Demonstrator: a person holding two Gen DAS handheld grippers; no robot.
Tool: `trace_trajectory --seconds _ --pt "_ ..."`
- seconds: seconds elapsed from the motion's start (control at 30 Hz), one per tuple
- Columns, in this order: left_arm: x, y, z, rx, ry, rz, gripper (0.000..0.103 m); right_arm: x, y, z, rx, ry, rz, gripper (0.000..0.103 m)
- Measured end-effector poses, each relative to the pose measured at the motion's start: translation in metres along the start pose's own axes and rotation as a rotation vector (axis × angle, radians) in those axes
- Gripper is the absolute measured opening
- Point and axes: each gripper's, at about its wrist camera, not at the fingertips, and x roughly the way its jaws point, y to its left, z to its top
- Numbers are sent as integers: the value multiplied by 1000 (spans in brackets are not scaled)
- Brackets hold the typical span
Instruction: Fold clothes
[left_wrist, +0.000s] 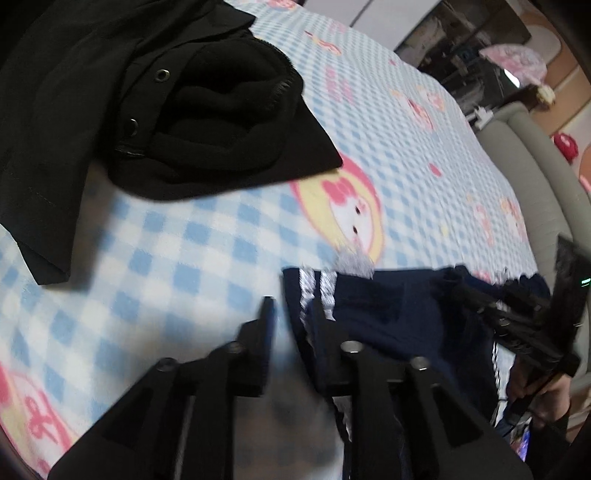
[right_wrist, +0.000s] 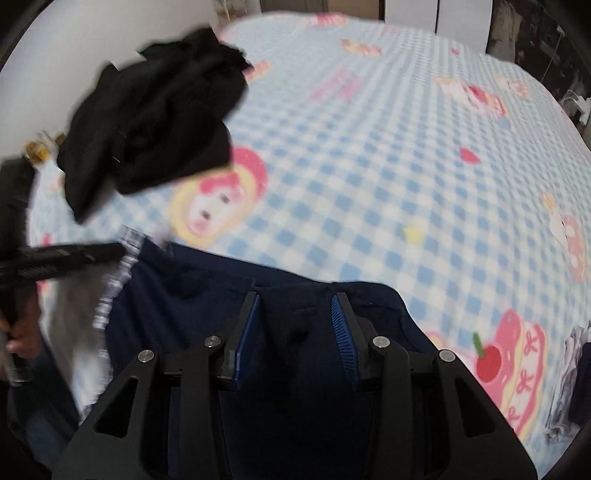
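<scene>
A navy garment with white side stripes (left_wrist: 388, 314) lies at the near edge of the bed and also shows in the right wrist view (right_wrist: 207, 295). My left gripper (left_wrist: 291, 314) is open, its jaws either side of the garment's striped left edge. My right gripper (right_wrist: 295, 299) is open, its blue-padded jaws apart over a fold of the navy cloth; it shows in the left wrist view (left_wrist: 517, 325) at the garment's right end. A black jacket (left_wrist: 147, 110) lies bunched farther back on the left, also in the right wrist view (right_wrist: 155, 122).
The bed has a blue-and-white checked blanket with pink cartoon prints (left_wrist: 406, 166), also in the right wrist view (right_wrist: 369, 166). A grey padded bed frame (left_wrist: 524, 177) runs along the right. More clothes (right_wrist: 576, 380) lie at the right edge. Furniture stands beyond the bed.
</scene>
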Motion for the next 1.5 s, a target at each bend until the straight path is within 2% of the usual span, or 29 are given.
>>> trace_trajectory --seconds 0.07,0.1,0.17,0.27,0.33,0.4,0.43,0.47,0.5,0.53,0.57,0.6,0.63,0.67,0.77,0.87,0.9,0.93,1.0,1.03,1.13,1.17,1.23,1.3,1.33,1.5 --pt "-1 0 1 -2 -3 -20 36 10 -14 -4 46 30 -87 39" --pt "0 -1 1 7 -6 -27 38 10 -24 -9 85 31 -87 39" --pt "2 -4 1 26 -7 -43 43 8 -43 -18 158 19 -69 38" --pt "10 -8 3 39 15 -93 45 1 -57 -21 203 -4 -42 40" --pt "17 -13 6 33 33 -140 48 -11 -58 -17 212 -54 7 40" --pt "24 -18 8 39 43 -142 47 -18 -50 -11 168 -95 28 41" --pt "28 -21 8 53 48 -115 38 -12 -48 -10 158 -78 31 45" --pt "31 -24 8 69 53 -83 17 -7 -46 -8 148 -60 33 51" --pt "34 -27 9 86 59 -43 11 -1 -44 -6 138 -43 35 51" --pt "33 -28 10 96 55 -23 9 5 -42 -5 128 -26 37 51" --pt "29 -29 12 97 40 -30 6 11 -40 -3 117 -9 40 44" --pt "23 -29 15 98 18 -34 6 16 -39 -1 107 9 42 35" --pt "15 -28 19 100 -12 -34 6 21 -37 0 99 22 43 19" --pt "11 -27 23 102 -27 -30 6 16 -40 3 109 -13 30 14" --pt "14 -22 33 103 -33 8 7 9 -50 15 150 -84 -7 10" --pt "34 -10 34 58 75 17 8 17 -56 23 183 -58 -23 11" --pt "34 -8 32 50 89 8 8 20 -58 25 196 -44 -21 12" --pt "22 -10 28 58 61 -17 8 14 -60 24 222 -56 12 16" --pt "3 -13 18 73 16 -57 9 -14 -59 13 247 -118 84 22" --pt "-7 -16 9 74 6 -86 11 -25 -57 6 248 -134 94 24" --pt "-19 -22 -16 72 34 -153 18 -52 -48 -26 263 -135 99 27" --pt "-19 -25 -25 75 46 -157 27 -57 -44 -37 272 -122 104 27" --pt "-20 -30 -44 77 69 -160 38 -63 -36 -61 287 -99 120 27" --pt "-19 -34 -63 48 91 -139 40 -64 -26 -86 301 -77 141 27" --pt "-19 -34 -72 30 99 -125 44 -65 -21 -98 307 -66 152 29" --pt "-24 -25 -110 -47 92 -109 45 -64 1 -159 351 -3 190 32"
